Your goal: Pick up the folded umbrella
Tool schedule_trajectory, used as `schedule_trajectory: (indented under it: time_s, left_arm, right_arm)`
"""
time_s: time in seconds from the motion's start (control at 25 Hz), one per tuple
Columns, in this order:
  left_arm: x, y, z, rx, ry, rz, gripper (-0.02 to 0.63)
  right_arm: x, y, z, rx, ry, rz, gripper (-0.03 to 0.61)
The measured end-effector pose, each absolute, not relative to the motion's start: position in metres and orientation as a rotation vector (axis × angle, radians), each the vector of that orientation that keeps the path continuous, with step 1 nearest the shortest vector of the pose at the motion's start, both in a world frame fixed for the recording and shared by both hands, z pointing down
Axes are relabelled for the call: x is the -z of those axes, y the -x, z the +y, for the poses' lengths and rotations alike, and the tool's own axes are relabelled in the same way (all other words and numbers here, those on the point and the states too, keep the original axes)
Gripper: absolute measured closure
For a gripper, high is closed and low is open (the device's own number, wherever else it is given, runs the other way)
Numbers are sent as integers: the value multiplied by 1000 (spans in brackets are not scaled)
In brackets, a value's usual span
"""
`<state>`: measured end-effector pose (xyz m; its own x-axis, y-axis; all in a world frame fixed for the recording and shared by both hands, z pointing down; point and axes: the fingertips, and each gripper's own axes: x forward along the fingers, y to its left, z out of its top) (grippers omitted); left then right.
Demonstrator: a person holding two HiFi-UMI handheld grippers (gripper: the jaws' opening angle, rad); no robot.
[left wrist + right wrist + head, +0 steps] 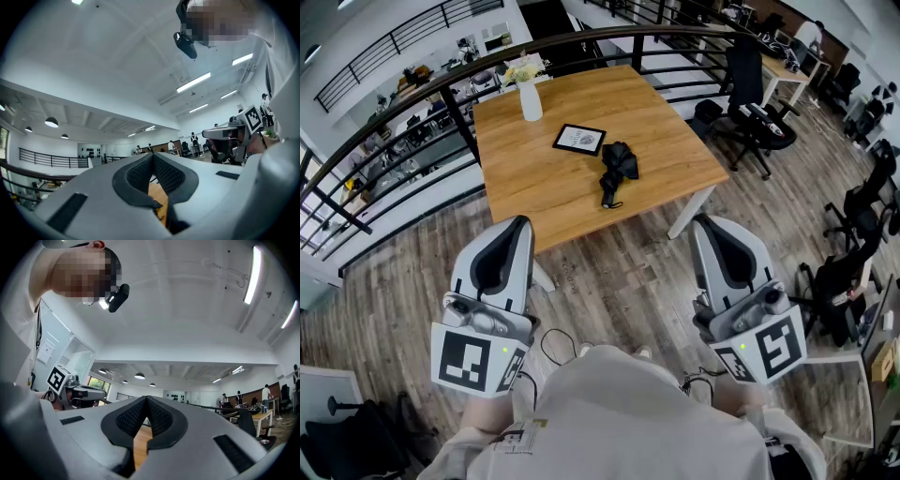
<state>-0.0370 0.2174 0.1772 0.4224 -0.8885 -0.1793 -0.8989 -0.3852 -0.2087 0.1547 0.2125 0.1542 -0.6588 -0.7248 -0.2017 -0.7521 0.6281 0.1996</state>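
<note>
A black folded umbrella [617,171] lies on the wooden table [534,187], right of its middle, seen only in the head view. Both grippers are held low and close to the person's body, well short of the table. My left gripper [517,225] has its jaws closed tip to tip with nothing between them. My right gripper [705,223] is likewise shut and empty. In each gripper view the closed tips, left [152,155] and right [146,398], point slightly upward at the ceiling, with a sliver of table [139,446] showing through the gap below.
On the table stand a white vase with flowers [528,91] and a dark framed picture [579,139]. A black railing [412,94] runs behind and left of the table. Office chairs [750,103] stand to the right. Wooden floor [619,281] lies between me and the table.
</note>
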Motion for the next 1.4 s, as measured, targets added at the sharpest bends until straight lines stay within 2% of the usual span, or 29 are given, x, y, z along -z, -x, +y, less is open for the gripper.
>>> schedule_trajectory:
  time_s: [0.44,0.48,0.52,0.56,0.6,1.4]
  left_arm:
    - [-177,58,219,-66,2418,1598,597]
    - [-178,61,219,-63,2419,1602,597]
    - [-180,64,219,-61,2421,1605,597]
    - [-182,68,220,-61,2425,1609,597]
    - [-184,73,220,-62,2428,1614,597]
    - [-218,145,196,8,2459,1696,597]
  right_arm:
    - [-148,-136,208,-336,1200,2720,547]
    - [-146,-135,205,-324,1212,2697,505]
    - [-145,-135,203,-321,1227,2678,357]
    - [-144,-134,202,-323,1244,2663,289]
    - [-143,-132,200,-329,1258,2653,274]
    - [-181,-61,156,-255,1279,2750,271]
